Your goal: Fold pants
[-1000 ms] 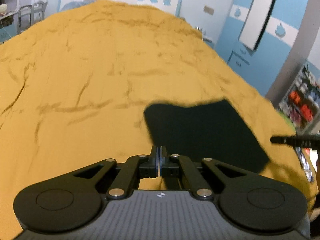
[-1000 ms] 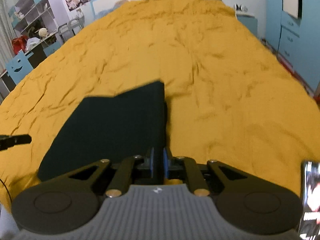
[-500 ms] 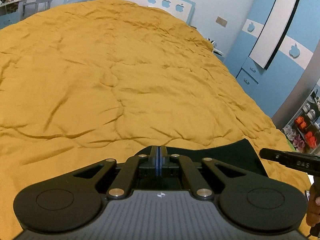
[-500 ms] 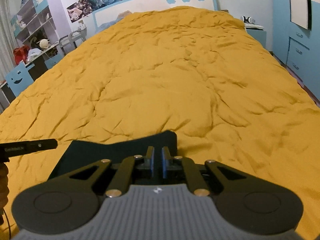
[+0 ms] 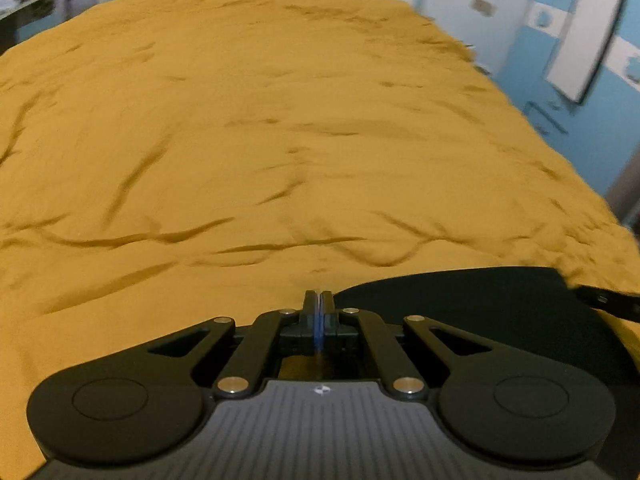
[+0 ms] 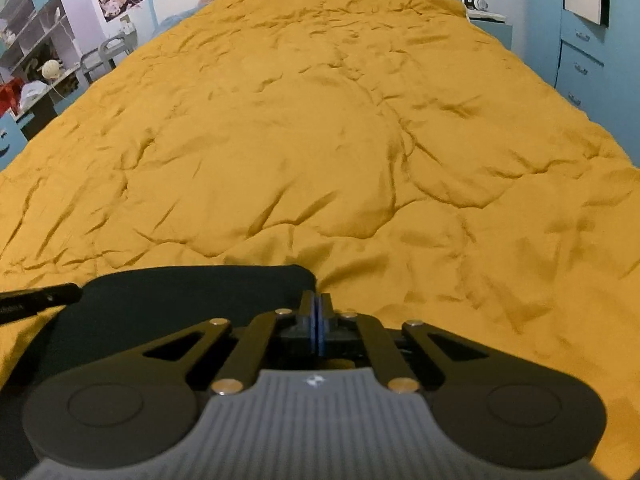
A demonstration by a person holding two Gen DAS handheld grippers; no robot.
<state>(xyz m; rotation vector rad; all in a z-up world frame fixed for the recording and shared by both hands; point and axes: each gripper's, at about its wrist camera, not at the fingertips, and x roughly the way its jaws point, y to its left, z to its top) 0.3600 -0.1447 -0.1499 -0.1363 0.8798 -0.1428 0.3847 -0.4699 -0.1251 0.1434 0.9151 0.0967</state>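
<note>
The dark pants (image 5: 472,300) lie flat on a yellow bedspread (image 5: 280,140), close to the near edge of the bed. In the left wrist view they fill the near right part of the bedspread, and their far edge makes a soft curve. In the right wrist view the same pants (image 6: 192,296) are at the near left, with a rounded far corner just beside the fingertips.

The left gripper (image 5: 318,300) has its jaws pressed together, with only a thin blue line between the two fingers. Its tip is at the left end of the pants, but I cannot tell if any cloth is caught there. The right gripper (image 6: 316,304) also has its jaws pressed together, at the right corner of the pants; if it pinches cloth, the picture does not show it.

In each view a dark bar of the other gripper comes in from the side, over the pants. The bedspread is wrinkled everywhere. Blue cabinets (image 6: 580,60) stand beyond the right edge of the bed, and shelves (image 6: 36,40) beyond the left edge.
</note>
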